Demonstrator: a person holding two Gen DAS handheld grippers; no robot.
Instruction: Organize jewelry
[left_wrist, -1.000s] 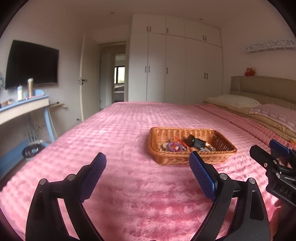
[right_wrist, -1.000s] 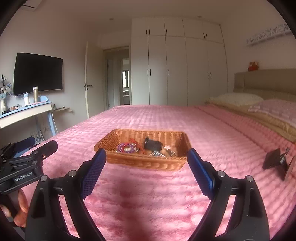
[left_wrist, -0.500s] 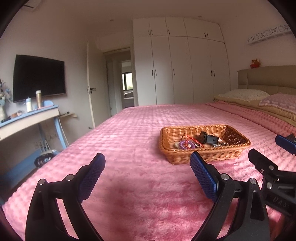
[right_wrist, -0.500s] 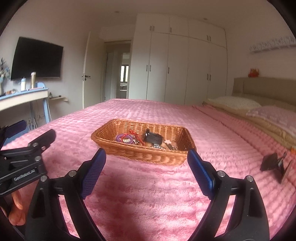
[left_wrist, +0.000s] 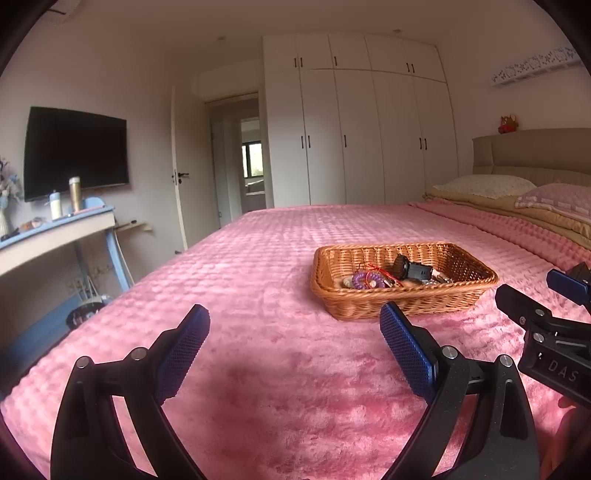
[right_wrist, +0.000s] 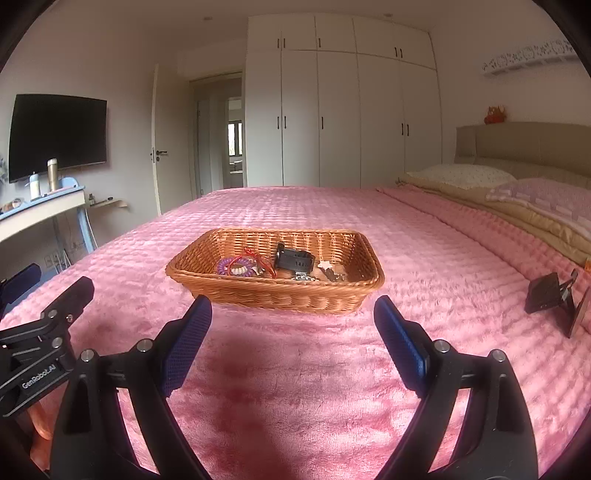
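You are holding both tools released, jaws standing wide with nothing between them, low over the pink bedspread (right_wrist: 295, 387). The wicker basket (right_wrist: 273, 295) is resting on the bedspread ahead of both tools, and the jewelry is lying in a loose heap on its floor: a purple coil band (right_wrist: 236, 266), a red cord (right_wrist: 258, 258), a black watch (right_wrist: 295, 259) and a small star piece (right_wrist: 325, 264).

From the right tool (right_wrist: 291, 343), the basket is sitting straight ahead, its long axis running crosswise to your line of approach, with the near wall just beyond the pads. From the left tool (left_wrist: 295, 349), the basket (left_wrist: 402, 299) is lying ahead and off to the right. The right tool is therefore judged the better placed for reaching in first.

A black folding stand (right_wrist: 550, 299) is lying to the right of the basket, well apart from it.
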